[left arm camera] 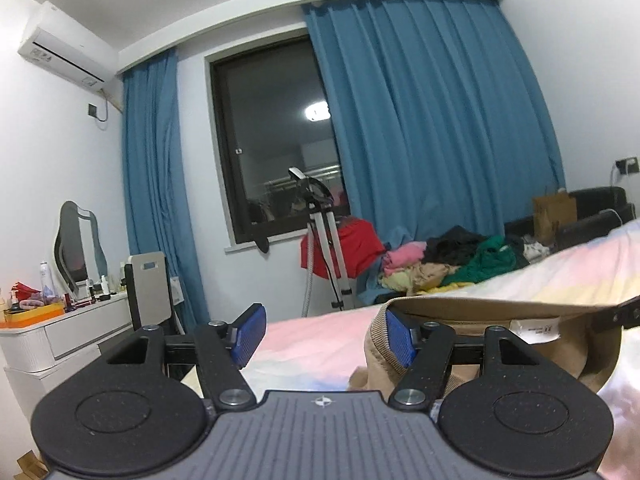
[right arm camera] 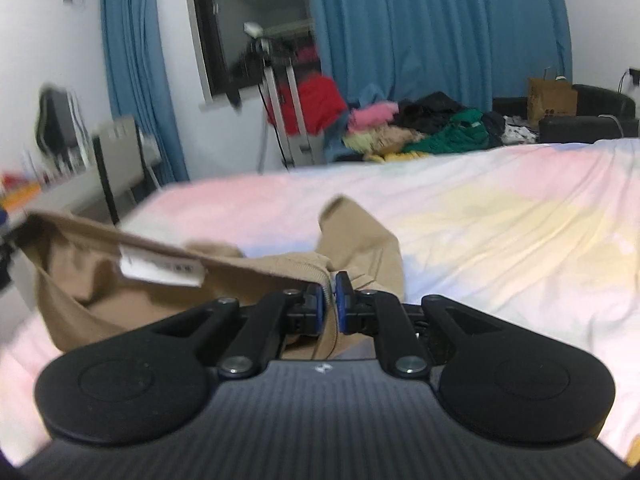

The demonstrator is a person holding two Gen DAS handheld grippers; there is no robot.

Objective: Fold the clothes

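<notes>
My right gripper [right arm camera: 329, 294] pinches the ribbed hem of the tan knit garment [right arm camera: 140, 280], blue pads tight on the fabric. My left gripper [left arm camera: 324, 334] stands wide apart, its right pad just touching the same soft garment's edge. The garment hangs over the pastel tie-dye bedsheet [right arm camera: 500, 220], white care label [right arm camera: 160, 268] showing inside.
</notes>
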